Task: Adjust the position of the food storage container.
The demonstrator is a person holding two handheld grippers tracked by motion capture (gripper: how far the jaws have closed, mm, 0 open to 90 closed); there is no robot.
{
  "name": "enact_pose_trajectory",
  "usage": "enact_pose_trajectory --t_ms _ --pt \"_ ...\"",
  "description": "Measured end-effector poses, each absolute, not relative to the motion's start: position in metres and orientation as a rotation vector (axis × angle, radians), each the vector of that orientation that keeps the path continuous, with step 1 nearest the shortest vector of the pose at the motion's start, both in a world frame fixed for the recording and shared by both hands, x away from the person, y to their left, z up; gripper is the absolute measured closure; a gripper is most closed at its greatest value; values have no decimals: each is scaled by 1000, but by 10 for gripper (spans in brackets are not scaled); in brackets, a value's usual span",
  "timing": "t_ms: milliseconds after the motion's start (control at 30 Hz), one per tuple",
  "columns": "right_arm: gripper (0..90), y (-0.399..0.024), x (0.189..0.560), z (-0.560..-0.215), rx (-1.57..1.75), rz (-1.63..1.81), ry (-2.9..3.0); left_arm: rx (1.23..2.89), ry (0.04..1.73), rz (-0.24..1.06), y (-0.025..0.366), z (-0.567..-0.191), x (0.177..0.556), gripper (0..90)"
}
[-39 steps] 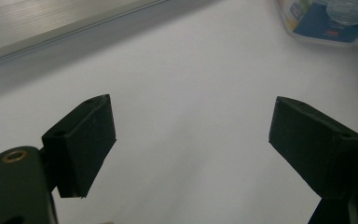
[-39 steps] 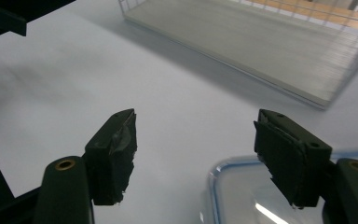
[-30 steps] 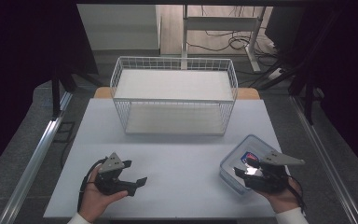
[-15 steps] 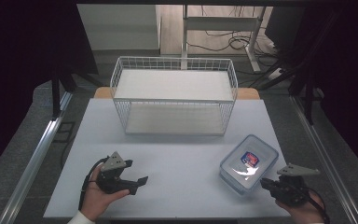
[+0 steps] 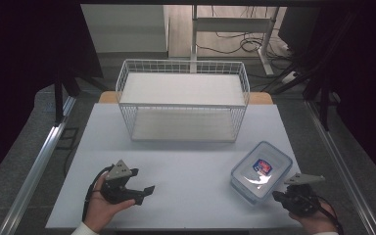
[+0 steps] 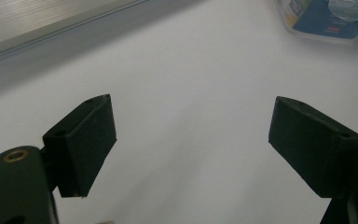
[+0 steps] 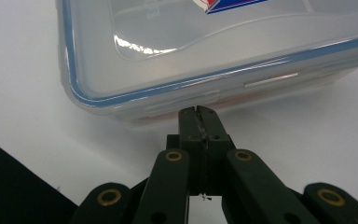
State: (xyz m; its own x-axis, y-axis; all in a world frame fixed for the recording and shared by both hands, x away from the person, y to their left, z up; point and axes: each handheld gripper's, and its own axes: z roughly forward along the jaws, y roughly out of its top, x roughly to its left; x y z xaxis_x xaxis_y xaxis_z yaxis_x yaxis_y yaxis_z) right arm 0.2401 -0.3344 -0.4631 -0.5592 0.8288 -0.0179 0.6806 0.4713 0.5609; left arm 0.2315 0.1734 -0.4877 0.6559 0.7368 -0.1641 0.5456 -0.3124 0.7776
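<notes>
A clear plastic box [image 5: 262, 171] with a blue-edged lid and a red-and-blue label lies on the white table [image 5: 191, 166] at the front right. My right gripper [image 5: 278, 196] sits low at the box's near corner. In the right gripper view its jaws have just been closing and now stand together, nothing between them. The right gripper's tips [image 7: 198, 112] rest against the box [image 7: 214, 46] just under a side flap of the lid. My left gripper [image 5: 144, 195] rests at the front left. The left gripper [image 6: 191, 144] is open over bare table, with the box [image 6: 326, 18] far off.
A white wire basket [image 5: 183, 104] stands at the back middle of the table with nothing in it. The table's front edge runs close below both hands. Dark floor and metal rails flank the table.
My right gripper has come off the top of the box, drawn back toward the front edge and sunk to the box's near side. Its jaws have closed. The left gripper stayed put.
</notes>
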Motion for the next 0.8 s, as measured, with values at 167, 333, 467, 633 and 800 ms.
enact_pose_trajectory --t_ms 167,333,467,633,800 --pt "885 -327 241 -463 1276 759 2439 2006 1000 278 173 -488 232 152" --pt "885 -310 241 -469 1254 806 2423 2007 1001 280 173 -488 232 152" --pt "886 -293 245 -473 1219 807 2433 2011 1002 276 172 -489 232 152" --pt "886 -269 254 -475 1168 824 2444 2017 1004 275 171 -490 232 152" --pt "886 -261 253 -473 1126 841 2462 2015 1008 277 172 -490 232 152"
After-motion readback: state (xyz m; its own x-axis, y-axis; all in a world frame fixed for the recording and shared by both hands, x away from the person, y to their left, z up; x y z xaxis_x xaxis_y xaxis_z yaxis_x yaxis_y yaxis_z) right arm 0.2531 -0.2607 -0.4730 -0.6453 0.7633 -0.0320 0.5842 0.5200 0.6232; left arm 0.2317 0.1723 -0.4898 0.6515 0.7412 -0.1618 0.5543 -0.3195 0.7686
